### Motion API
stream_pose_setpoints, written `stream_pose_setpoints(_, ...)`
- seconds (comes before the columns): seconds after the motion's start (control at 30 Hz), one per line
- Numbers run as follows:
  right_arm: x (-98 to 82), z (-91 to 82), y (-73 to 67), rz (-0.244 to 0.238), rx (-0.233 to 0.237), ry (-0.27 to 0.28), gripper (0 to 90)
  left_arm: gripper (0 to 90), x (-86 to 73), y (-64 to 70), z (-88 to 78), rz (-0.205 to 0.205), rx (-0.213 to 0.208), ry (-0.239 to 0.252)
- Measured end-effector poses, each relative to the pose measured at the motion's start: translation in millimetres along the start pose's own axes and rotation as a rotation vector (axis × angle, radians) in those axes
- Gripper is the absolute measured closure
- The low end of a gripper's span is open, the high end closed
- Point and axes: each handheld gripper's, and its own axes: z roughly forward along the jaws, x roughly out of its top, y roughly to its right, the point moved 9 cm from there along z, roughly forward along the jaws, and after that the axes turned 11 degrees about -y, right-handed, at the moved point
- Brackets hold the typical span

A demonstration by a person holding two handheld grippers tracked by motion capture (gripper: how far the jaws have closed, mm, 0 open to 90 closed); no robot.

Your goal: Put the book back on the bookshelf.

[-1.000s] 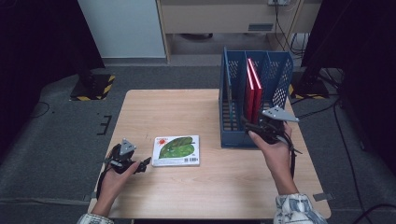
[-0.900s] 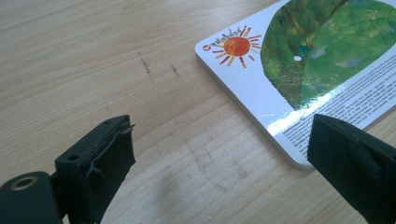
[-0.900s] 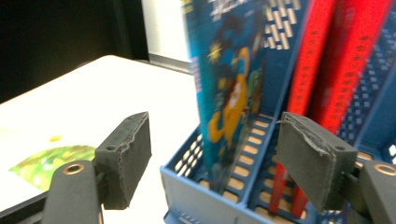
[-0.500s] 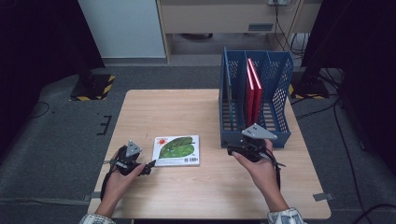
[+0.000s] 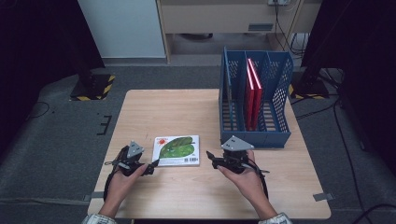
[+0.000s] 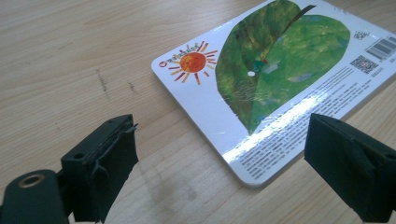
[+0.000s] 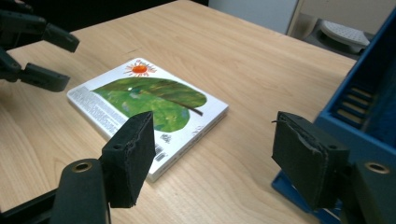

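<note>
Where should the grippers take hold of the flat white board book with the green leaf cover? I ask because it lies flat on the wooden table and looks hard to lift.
Probably by its short edges. The white board book with the green leaf cover lies flat, so only its thin sides offer purchase. The open left gripper faces its left edge and the open right gripper its right edge, so each could come in level from its own side.

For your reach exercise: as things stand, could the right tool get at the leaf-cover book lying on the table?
Probably yes: the right tool is open, aimed at the book, with bare table between them.
</note>
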Motion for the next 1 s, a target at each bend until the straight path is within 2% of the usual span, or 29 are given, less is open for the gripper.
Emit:
stream_pose_setpoints(0.17, -8.6, 11.5, -15.7, -0.027, 0.029, -0.039, 33.8, 9.8, 2.4, 4.2, 4.2, 0.009, -0.003, -0.007)
stream_pose_setpoints(0.3, -16.6, 27.3, -30.9, -0.048, 0.071, -0.083, 35.1, 12.1, 8.0, 6.0, 10.7, -0.016, -0.019, -0.006)
stream_pose_setpoints(0.37, -19.8, 36.0, -38.2, -0.050, 0.098, -0.100, 34.6, 19.9, 9.6, 7.9, 16.1, -0.012, -0.028, -0.021)
stream_pose_setpoints(0.43, -23.4, 45.3, -43.3, -0.054, 0.109, -0.122, 32.4, 20.8, 9.9, 9.0, 20.3, 0.010, -0.028, -0.039)
stream_pose_setpoints(0.5, -26.8, 52.6, -47.7, -0.062, 0.117, -0.148, 29.7, 20.1, 9.1, 10.1, 23.2, 0.007, -0.038, -0.048)
stream_pose_setpoints(0.57, -31.0, 59.6, -50.5, -0.067, 0.121, -0.175, 26.8, 19.0, 7.1, 8.4, 25.2, -0.005, -0.033, -0.064)
stream_pose_setpoints(0.67, -35.6, 67.0, -53.3, -0.055, 0.136, -0.204, 24.9, 16.4, 6.1, 8.0, 26.9, -0.029, -0.071, -0.063)
stream_pose_setpoints(0.73, -36.0, 70.1, -54.7, -0.036, 0.148, -0.204, 24.2, 15.4, 4.5, 8.0, 29.3, -0.032, -0.072, -0.074)
stream_pose_setpoints(0.9, -37.4, 77.7, -55.6, -0.016, 0.143, -0.218, 20.3, 12.3, 4.4, 9.4, 33.9, -0.053, -0.103, -0.078)
stream_pose_setpoints(0.97, -39.5, 81.1, -54.3, -0.013, 0.129, -0.229, 20.4, 11.8, 4.4, 9.9, 34.9, -0.072, -0.122, -0.075)
stream_pose_setpoints(1.0, -40.8, 82.9, -54.7, -0.011, 0.137, -0.236, 20.4, 12.5, 4.2, 10.6, 35.3, -0.079, -0.134, -0.074)
